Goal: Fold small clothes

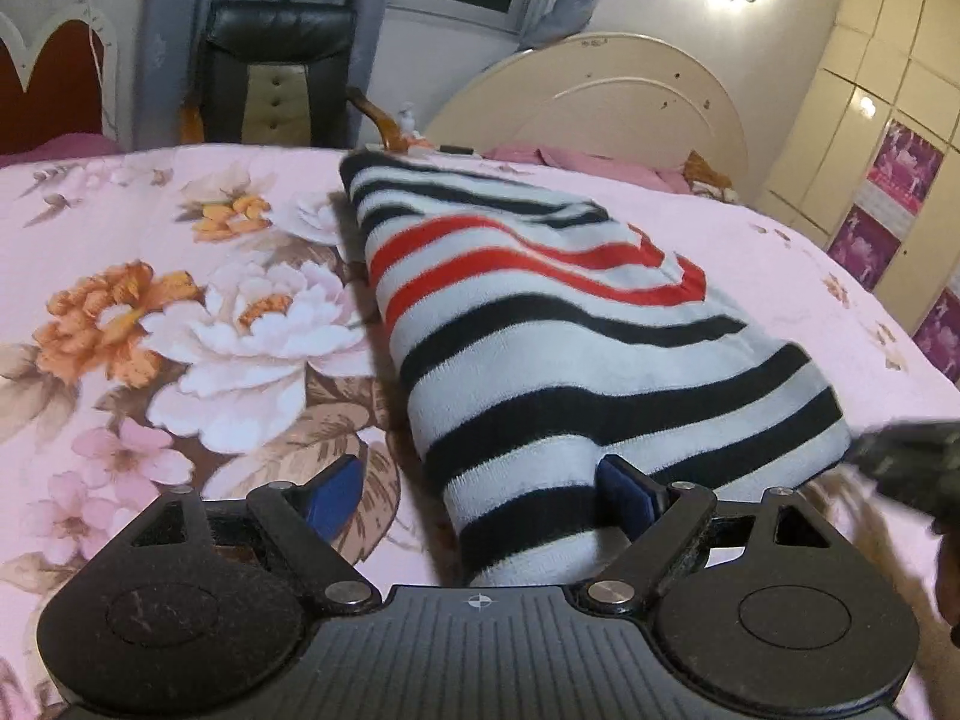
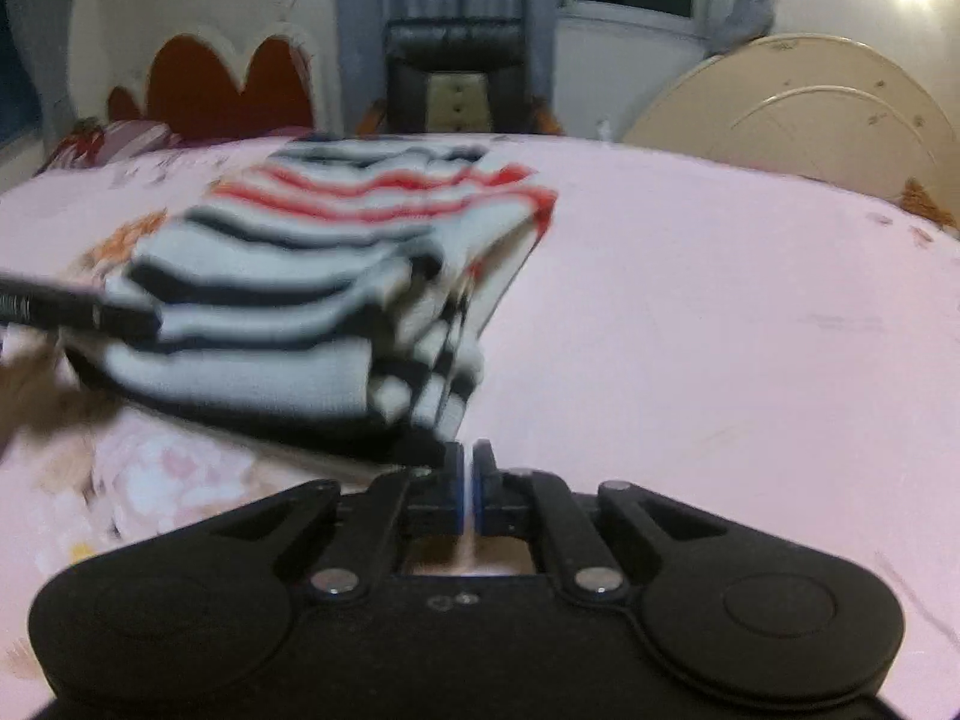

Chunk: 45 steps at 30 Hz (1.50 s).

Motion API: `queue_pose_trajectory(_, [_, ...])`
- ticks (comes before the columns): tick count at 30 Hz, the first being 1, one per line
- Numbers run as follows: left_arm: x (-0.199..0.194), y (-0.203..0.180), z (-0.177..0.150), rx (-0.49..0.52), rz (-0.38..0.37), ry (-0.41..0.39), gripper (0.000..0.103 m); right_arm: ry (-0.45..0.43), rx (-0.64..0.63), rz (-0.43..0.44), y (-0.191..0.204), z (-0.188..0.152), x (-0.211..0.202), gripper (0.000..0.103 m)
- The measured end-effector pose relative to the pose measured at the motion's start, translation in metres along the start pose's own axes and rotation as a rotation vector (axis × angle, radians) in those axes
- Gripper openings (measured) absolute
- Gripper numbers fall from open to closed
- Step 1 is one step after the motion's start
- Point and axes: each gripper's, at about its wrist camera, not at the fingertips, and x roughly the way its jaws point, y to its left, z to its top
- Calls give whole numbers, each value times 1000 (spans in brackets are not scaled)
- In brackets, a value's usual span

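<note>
Two tools in our hands, one folded garment on the bed. Our left tool (image 1: 480, 495) is spread wide; its blue-padded right finger (image 1: 624, 495) presses against the near end of the striped sweater (image 1: 558, 324), and the left finger (image 1: 333, 495) sits off the cloth over the floral bedspread (image 1: 180, 312). Nothing is clamped between them; the sweater's near end lies between the two fingers. The sweater is white with black stripes and a band of red stripes toward its far half, folded into a long thick rectangle running away from us on the bed.

In the right wrist view our right tool (image 2: 468, 468) has its fingers almost together, only a thin slit between the blue pads, and nothing is pinched there. It sits just beside the near right corner of the sweater (image 2: 312, 276), where several stacked folded layers show at the edge. Whether it touches the cloth we cannot tell; that view is blurred. The left tool's finger (image 2: 72, 306) pokes in from the left against the sweater.

Background: black leather chair (image 1: 276, 78), grey curtains (image 1: 180, 18), a cream headboard (image 1: 600, 96), and cream wardrobe doors (image 1: 882, 90) with pink posters (image 1: 900, 168). A red scalloped headboard (image 2: 234, 90) is off to the left.
</note>
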Motion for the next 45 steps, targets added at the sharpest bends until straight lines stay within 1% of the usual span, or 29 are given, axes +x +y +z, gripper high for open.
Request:
queue_pose_trajectory(1, [-6,-2,2,-1,0,-24,85,-70,12,1,0,6,-14,7])
queue_pose_trajectory(2, [-13,-4,5,-6,-3,-51,85,-111,26,14,1,13,-23,7])
queue_pose_trajectory(4, [-21,-7,12,-22,-30,-92,85,-176,30,37,5,28,-35,9])
queue_pose_trajectory(6, [-27,-14,18,-31,-86,-134,85,-196,10,68,12,39,-35,10])
queue_pose_trajectory(7, [-26,-19,20,-30,-123,-138,85,-191,-1,80,16,43,-31,10])
queue_pose_trajectory(9, [-18,-28,20,-5,-134,-105,85,-166,-15,87,22,43,-20,10])
queue_pose_trajectory(10, [-11,-32,19,16,-128,-68,85,-142,-12,83,21,41,-14,9])
queue_pose_trajectory(11, [-5,-37,14,42,-104,-47,85,-99,-7,63,21,37,-4,8])
queue_pose_trajectory(12, [-1,-41,10,68,-86,-45,85,-68,-4,40,19,33,1,6])
queue_pose_trajectory(13, [1,-44,5,89,-75,-44,85,-46,2,29,18,27,7,6])
queue_pose_trajectory(15, [1,-46,0,106,-65,-51,85,-43,11,26,18,18,9,7])
queue_pose_trajectory(19, [2,-42,-2,93,-70,-55,85,-38,17,19,18,12,11,7])
queue_pose_trajectory(23, [4,-50,-6,145,-31,-52,85,-49,21,11,19,7,13,8])
queue_pose_trajectory(25, [1,-51,-4,162,-25,-50,85,-44,-5,-6,24,9,16,13])
queue_pose_trajectory(27, [-8,-47,5,142,-31,-83,85,-30,-17,-17,27,16,11,16])
queue_pose_trajectory(29, [-14,-38,19,130,-17,-125,85,-86,11,18,23,28,-2,18])
queue_pose_trajectory(31, [-7,-29,38,115,28,-130,85,-119,1,20,22,43,-3,18])
queue_pose_trajectory(33, [4,-20,53,74,58,-114,85,-102,13,23,20,61,10,18])
queue_pose_trajectory(35, [23,-10,62,28,76,-61,85,-90,34,42,18,76,27,17])
queue_pose_trajectory(36, [33,-6,62,13,71,-28,85,-76,38,51,19,81,36,16])
queue_pose_trajectory(37, [42,-3,60,-4,65,8,85,-49,40,54,19,84,46,16])
queue_pose_trajectory(38, [47,0,57,-33,45,20,85,8,40,46,18,83,61,15])
queue_pose_trajectory(39, [49,2,55,-55,30,24,85,41,31,38,19,79,70,14])
queue_pose_trajectory(41, [49,4,51,-71,19,20,85,19,19,41,20,74,71,14])
queue_pose_trajectory(43, [49,6,50,-84,8,20,85,29,31,53,17,76,70,14])
queue_pose_trajectory(45, [51,4,52,-71,15,20,85,37,45,68,13,78,69,15])
